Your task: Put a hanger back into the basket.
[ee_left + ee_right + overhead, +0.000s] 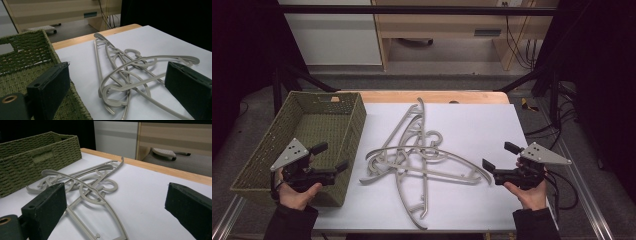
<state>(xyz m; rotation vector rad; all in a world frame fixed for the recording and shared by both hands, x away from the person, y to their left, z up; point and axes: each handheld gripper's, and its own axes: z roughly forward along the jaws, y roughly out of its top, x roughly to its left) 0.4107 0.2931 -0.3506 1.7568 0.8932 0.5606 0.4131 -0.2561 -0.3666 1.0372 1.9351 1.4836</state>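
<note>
Several grey plastic hangers [418,150] lie tangled in the middle of a white sheet [477,125]. In the left gripper view the hangers [140,60] lie straight ahead of the jaws, and in the right gripper view the hangers [95,201] lie ahead and to the left. My left gripper [331,156] hovers over the right wall of a green woven basket [327,97], open and with nothing in it [117,75]. My right gripper [499,155] is held near the sheet's right edge, just off the pile, also open with nothing between its jaws [116,195].
The basket [30,37] [37,142] stands at the table's left with nothing showing inside. The wooden table edge [432,96] runs along the back. Beyond it are a pale cabinet [332,35] and wooden furniture. Cables hang at the right [562,125].
</note>
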